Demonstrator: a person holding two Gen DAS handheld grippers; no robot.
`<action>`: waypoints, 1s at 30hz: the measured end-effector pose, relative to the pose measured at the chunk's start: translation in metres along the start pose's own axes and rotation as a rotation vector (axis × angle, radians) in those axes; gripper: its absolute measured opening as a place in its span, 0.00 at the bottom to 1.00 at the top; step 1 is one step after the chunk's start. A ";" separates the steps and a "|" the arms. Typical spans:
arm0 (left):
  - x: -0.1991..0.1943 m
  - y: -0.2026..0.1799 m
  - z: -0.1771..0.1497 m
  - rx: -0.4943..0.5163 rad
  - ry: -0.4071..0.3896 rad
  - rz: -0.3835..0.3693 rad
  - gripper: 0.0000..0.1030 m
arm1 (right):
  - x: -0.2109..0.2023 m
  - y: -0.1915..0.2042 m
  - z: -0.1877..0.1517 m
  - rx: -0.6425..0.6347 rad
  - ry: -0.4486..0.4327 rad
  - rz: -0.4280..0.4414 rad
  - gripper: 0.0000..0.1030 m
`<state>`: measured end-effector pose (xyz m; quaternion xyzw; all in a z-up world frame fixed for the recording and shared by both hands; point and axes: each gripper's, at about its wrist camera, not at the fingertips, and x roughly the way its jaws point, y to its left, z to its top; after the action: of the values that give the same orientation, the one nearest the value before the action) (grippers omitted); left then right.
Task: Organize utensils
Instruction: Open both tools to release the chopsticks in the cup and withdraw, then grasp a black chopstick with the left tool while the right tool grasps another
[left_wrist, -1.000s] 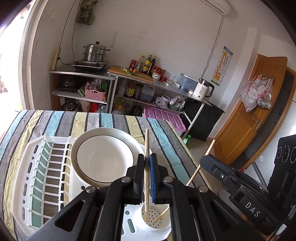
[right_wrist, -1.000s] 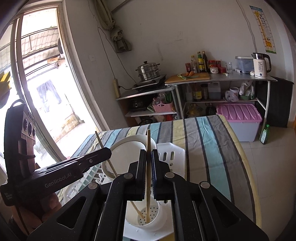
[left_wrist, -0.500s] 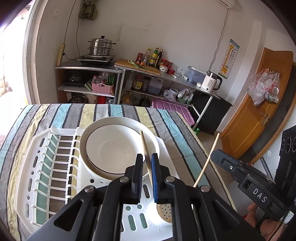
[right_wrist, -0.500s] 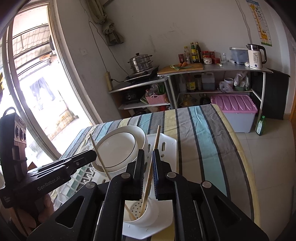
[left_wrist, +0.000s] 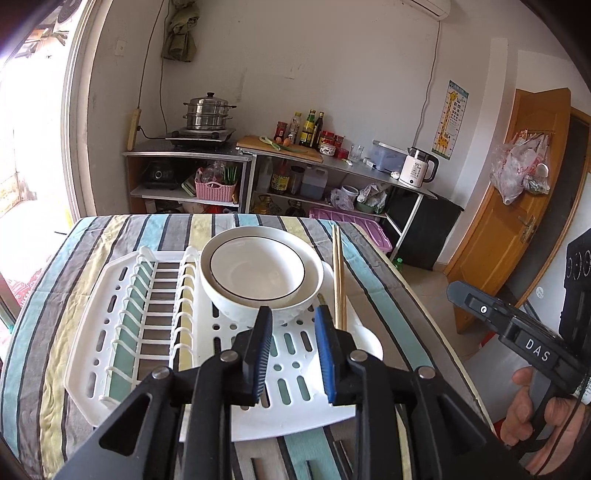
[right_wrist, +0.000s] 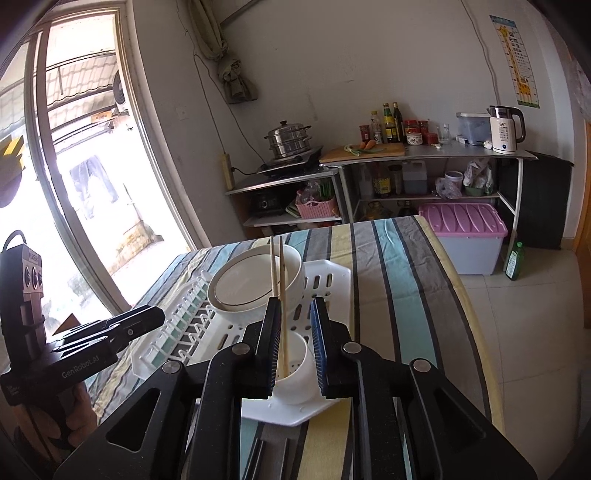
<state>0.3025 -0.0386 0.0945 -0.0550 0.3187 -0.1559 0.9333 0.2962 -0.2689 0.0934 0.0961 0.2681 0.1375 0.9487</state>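
Left wrist: cup (left_wrist: 364, 341) half hidden behind spread, empty left gripper (left_wrist: 293, 352).
Right wrist: chopsticks (right_wrist: 280, 295) upright in cup; right gripper (right_wrist: 293, 345) parted, empty.

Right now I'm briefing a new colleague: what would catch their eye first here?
The pair of chopsticks standing upright in the white utensil cup at the drying rack's corner. Next, the white bowl sitting on that rack. Both tools, left and right, are open and empty.

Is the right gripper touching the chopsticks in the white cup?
Cannot tell. In the right wrist view the right gripper is open, but the chopsticks overlap its left finger.
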 end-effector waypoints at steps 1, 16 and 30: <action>-0.008 0.000 -0.005 0.008 -0.009 0.002 0.24 | -0.009 0.004 -0.006 -0.007 -0.009 0.009 0.16; -0.096 0.027 -0.125 0.008 0.009 0.048 0.24 | -0.073 0.057 -0.109 -0.085 0.055 0.089 0.16; -0.077 0.043 -0.152 -0.019 0.101 0.060 0.24 | -0.037 0.065 -0.130 -0.077 0.185 0.076 0.16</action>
<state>0.1624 0.0265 0.0100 -0.0466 0.3684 -0.1273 0.9197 0.1826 -0.2052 0.0185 0.0565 0.3453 0.1920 0.9169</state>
